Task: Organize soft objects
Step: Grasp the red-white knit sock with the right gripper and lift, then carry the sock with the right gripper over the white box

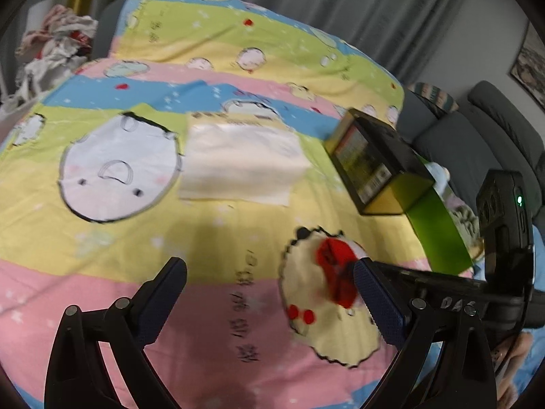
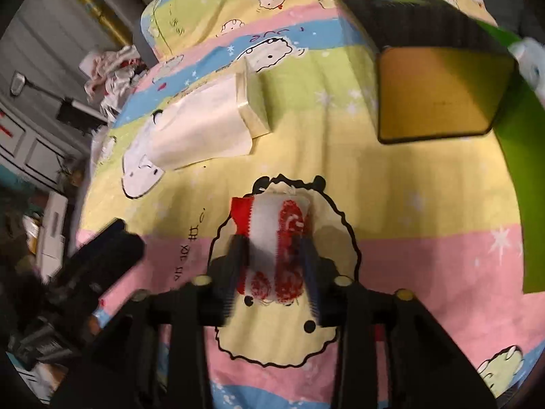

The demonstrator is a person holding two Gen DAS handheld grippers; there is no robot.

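- Left wrist view: I see my left gripper (image 1: 269,293) angled down over the cartoon-print bedsheet (image 1: 102,245), its blue ribbed pads spread wide with nothing between them; the red-and-white soft item (image 1: 335,272) lies on the sheet by the right finger; a flat, pale folded cloth (image 1: 240,167) rests further up; a rigid black-and-yellow box (image 1: 374,167) stands to its right.
- Right wrist view: my right gripper (image 2: 274,272) tilts steeply down, its fingers flanking the fuzzy red-and-white soft item (image 2: 276,238); blur hides whether the pads press it; the folded cloth (image 2: 204,129) and box (image 2: 439,95) lie beyond on the bedsheet (image 2: 425,255).
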